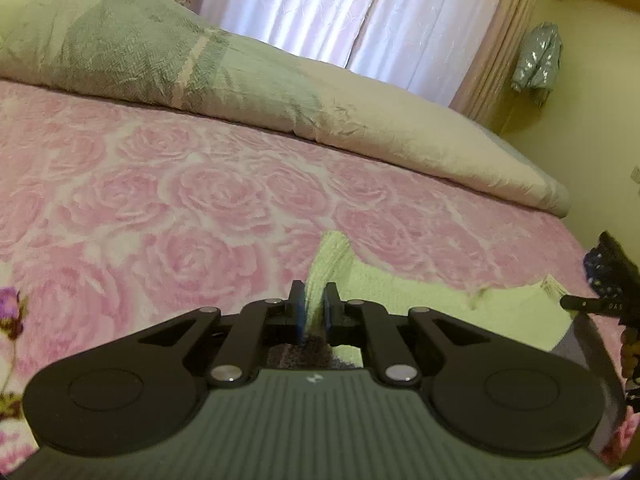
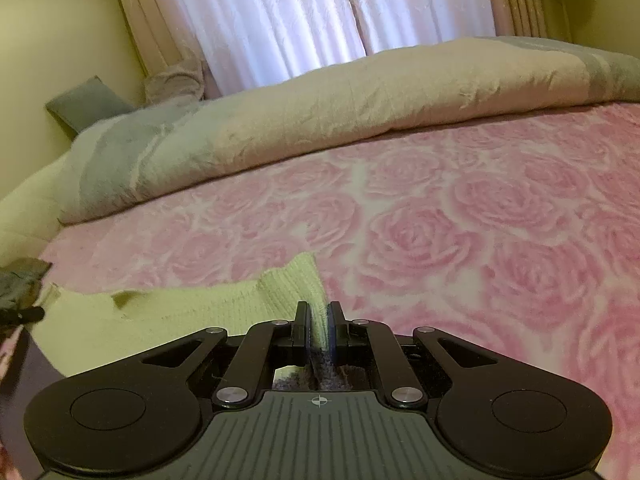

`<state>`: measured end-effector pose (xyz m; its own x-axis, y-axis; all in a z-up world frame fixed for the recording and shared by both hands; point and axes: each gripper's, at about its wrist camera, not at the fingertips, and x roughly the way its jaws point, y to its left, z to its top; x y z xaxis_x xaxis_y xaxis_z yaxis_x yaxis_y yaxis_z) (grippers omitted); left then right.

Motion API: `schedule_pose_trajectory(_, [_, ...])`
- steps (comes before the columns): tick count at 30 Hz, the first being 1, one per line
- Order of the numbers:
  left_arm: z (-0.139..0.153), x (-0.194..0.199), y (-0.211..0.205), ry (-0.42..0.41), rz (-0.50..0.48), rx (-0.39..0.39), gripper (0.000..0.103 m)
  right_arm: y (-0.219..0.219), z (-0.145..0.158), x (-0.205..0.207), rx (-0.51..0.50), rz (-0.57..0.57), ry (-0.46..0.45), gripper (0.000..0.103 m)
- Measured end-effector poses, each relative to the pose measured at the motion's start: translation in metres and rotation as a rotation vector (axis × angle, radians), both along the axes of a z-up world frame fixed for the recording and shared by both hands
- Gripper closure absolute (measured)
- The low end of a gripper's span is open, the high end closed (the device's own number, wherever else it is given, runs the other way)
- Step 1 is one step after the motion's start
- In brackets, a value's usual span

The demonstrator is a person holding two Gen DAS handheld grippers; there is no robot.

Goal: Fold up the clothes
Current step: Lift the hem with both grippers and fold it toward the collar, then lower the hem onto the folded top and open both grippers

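A pale yellow-green knitted garment (image 1: 404,292) lies on the pink rose-patterned bedspread (image 1: 200,200). My left gripper (image 1: 314,300) is shut on a bunched corner of it, and the knit rises in a ridge between the pads. In the right wrist view the same garment (image 2: 192,312) spreads to the left, and my right gripper (image 2: 319,320) is shut on its other corner. A dark purple fabric shows under each gripper behind the pinched knit. The right gripper's black tip (image 1: 588,304) shows at the right edge of the left wrist view.
A rolled cream and grey-green duvet (image 1: 240,76) lies along the far side of the bed, below white curtains (image 1: 340,12). A silver jacket (image 1: 538,60) hangs on the yellow wall. The bedspread (image 2: 480,208) stretches bare ahead of both grippers.
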<state>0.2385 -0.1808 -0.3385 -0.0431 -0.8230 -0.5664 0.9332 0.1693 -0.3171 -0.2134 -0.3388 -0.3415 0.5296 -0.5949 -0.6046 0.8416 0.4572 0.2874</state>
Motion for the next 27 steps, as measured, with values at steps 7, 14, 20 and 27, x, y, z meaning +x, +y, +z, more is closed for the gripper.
schedule_pose_trajectory(7, [-0.032, 0.003, -0.021, 0.006, 0.034, 0.075, 0.095, -0.014, -0.029, 0.008, 0.062, -0.042, 0.044, 0.097])
schedule_pose_trajectory(14, [-0.02, 0.007, -0.02, 0.041, 0.038, 0.097, 0.083, -0.014, -0.02, 0.009, 0.064, -0.053, 0.081, 0.048])
schedule_pose_trajectory(20, [-0.005, 0.002, -0.017, 0.015, 0.02, 0.09, 0.067, -0.009, -0.007, 0.004, 0.029, -0.005, 0.031, 0.043])
schedule_pose_trajectory(27, [-0.02, -0.009, -0.027, -0.066, -0.007, 0.087, 0.096, -0.013, -0.027, 0.023, 0.007, 0.046, 0.103, 0.096])
